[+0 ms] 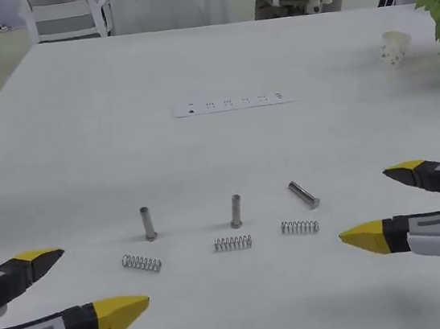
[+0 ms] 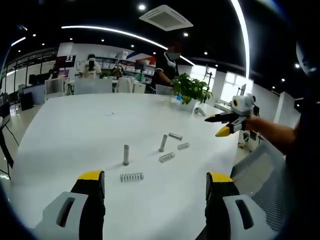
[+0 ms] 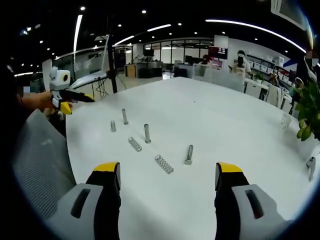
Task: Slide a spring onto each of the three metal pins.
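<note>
We held the left gripper (image 1: 90,285) and the right gripper (image 1: 383,203) low over the white table (image 1: 75,110), each with its jaws spread wide and nothing in them. Between the two, the left pin (image 1: 147,223) and the middle pin (image 1: 236,211) stood upright, while the right pin (image 1: 303,194) appeared to lie on its side. Just in front of them lay the left spring (image 1: 141,262), the middle spring (image 1: 233,243) and the right spring (image 1: 299,226), none yet threaded. We judged that a spring pinched too hard could flick away, a careless jaw could topple an upright pin, and the lying pin could roll when touched.
</note>
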`<state>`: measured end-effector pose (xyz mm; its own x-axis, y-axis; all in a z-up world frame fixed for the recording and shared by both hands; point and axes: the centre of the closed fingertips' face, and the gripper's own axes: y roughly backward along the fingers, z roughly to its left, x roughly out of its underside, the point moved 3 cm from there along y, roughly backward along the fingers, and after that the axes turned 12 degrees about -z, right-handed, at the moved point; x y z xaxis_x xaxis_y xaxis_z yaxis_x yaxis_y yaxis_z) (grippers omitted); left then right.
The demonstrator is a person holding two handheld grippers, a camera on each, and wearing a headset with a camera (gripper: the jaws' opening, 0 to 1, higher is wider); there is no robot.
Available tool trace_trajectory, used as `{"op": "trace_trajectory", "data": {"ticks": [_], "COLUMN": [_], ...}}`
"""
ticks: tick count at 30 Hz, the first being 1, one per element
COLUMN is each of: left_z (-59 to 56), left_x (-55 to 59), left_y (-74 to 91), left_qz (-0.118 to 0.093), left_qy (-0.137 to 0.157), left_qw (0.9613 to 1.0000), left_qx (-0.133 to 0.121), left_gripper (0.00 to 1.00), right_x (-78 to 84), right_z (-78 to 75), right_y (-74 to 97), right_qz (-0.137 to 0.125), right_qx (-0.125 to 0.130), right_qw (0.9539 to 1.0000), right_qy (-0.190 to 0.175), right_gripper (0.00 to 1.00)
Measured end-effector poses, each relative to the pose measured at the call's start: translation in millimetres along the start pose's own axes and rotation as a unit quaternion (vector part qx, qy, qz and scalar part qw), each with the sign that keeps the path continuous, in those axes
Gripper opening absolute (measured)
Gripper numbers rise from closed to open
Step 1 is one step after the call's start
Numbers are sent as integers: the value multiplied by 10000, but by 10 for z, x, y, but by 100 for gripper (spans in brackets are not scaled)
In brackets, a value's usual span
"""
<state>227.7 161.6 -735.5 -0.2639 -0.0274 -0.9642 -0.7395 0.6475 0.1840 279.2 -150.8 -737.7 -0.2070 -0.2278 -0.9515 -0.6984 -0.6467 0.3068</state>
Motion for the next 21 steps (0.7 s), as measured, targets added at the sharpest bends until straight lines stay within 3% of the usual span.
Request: {"op": "trace_trajectory", "data": {"ticks": [21], "left_z": [1], "left_x": [9], "left_y": [-23], "left_qz": [41], "left_qy": [-1], "left_qw": [10000], "left_qx": [23], "left_gripper": [79], "right_x": [-110], "right_z": [-256], "right_y": [-383], "right_qz": [30], "right_qx": [53], "right_qw": [10000], "right_qy": [61], "right_gripper": [73]}}
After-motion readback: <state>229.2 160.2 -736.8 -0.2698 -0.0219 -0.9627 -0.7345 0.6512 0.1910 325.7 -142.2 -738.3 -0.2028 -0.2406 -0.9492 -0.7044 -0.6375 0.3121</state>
